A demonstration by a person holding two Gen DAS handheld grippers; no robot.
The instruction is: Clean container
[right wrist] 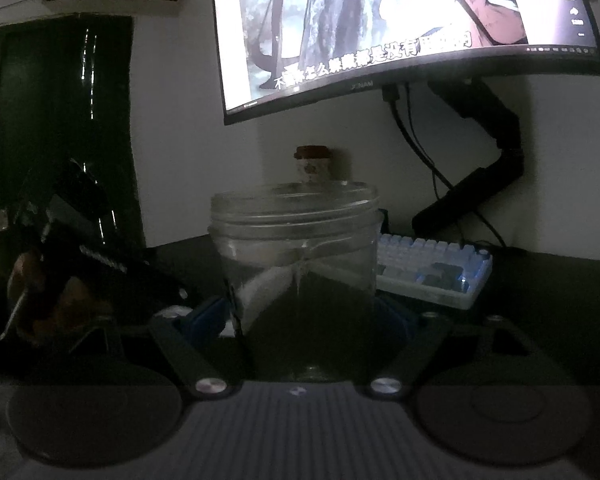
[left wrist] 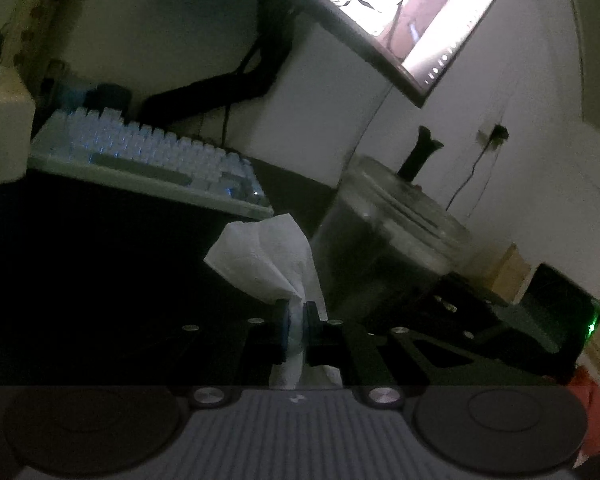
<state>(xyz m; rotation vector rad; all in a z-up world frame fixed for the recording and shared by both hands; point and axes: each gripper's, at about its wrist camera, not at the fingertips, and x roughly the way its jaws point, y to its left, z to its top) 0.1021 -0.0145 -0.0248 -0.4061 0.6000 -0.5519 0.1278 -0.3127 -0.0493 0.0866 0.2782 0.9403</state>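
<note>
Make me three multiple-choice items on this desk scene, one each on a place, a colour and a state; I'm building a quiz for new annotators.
1. Where does the glass jar stand?
A. between the right gripper's two fingers
B. on top of the keyboard
C. behind the monitor

2. What colour is the tissue?
A. red
B. white
C. green

3. How is the left gripper?
A. wide open and empty
B. shut on the jar
C. shut on the tissue

Answers:
1 A, since the right wrist view shows the jar filling the gap between the two spread fingers, with the keyboard beyond it and the monitor above.
2 B, since the crumpled sheet reads white against the dark desk.
3 C, since its pads pinch the tissue's lower part, beside the jar.
</note>
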